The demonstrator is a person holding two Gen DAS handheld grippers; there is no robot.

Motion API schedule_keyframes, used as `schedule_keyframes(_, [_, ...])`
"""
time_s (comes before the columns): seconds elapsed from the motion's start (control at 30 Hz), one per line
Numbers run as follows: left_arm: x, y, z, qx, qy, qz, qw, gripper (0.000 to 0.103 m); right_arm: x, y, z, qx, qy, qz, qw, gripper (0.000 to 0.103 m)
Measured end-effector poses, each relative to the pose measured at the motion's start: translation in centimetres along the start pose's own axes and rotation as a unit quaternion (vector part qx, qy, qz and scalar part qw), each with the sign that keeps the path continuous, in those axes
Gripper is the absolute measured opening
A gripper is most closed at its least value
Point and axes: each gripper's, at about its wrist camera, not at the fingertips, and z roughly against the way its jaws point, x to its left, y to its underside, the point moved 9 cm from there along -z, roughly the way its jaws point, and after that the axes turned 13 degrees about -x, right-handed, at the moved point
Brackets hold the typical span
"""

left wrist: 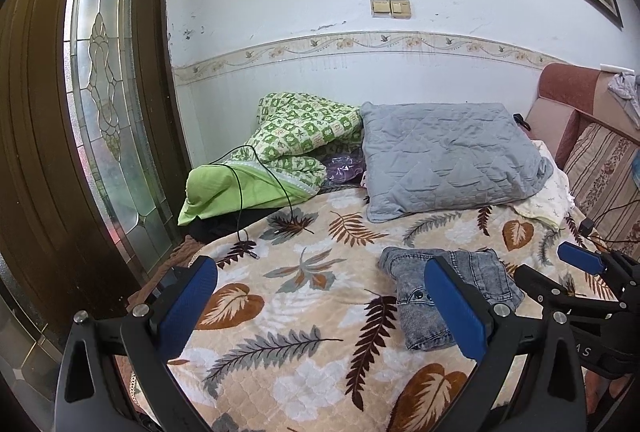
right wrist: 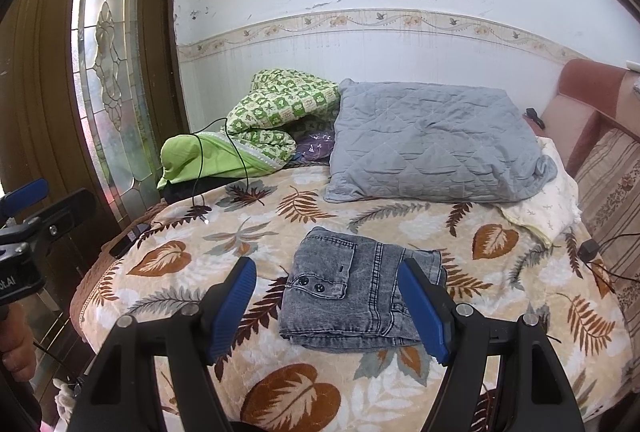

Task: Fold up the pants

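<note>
My left gripper (left wrist: 320, 296) has jaws spread wide, nothing between the blue pads, hovering over the leaf-print beige blanket (left wrist: 288, 316); the folded grey washed-denim pants (right wrist: 360, 296) lie flat on that blanket, off to the right of this gripper. My right gripper (right wrist: 332, 304) also stands released, jaws wide, pads either side of the pants in view but above them, not pressing them. Behind the pants, toward the wall, a grey quilted pillow (right wrist: 432, 148); left of the pillow a green checked quilt bundle (right wrist: 276, 112) with a thin black cable (right wrist: 200, 168) draped over it
</note>
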Motion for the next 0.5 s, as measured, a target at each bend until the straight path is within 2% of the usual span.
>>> schedule_keyframes(0.3, [-0.3,0.0,0.0,0.000,0.006,0.002,1.0000,0.103,0.2,-0.2,0.1,-0.002,0.000,0.002,1.000,0.076])
schedule_keyframes(0.5, [-0.5,1.1,-1.4,0.023,0.013,0.010,0.9996,0.103,0.1,0.0,-0.3,0.001,-0.001,0.002,1.000,0.076])
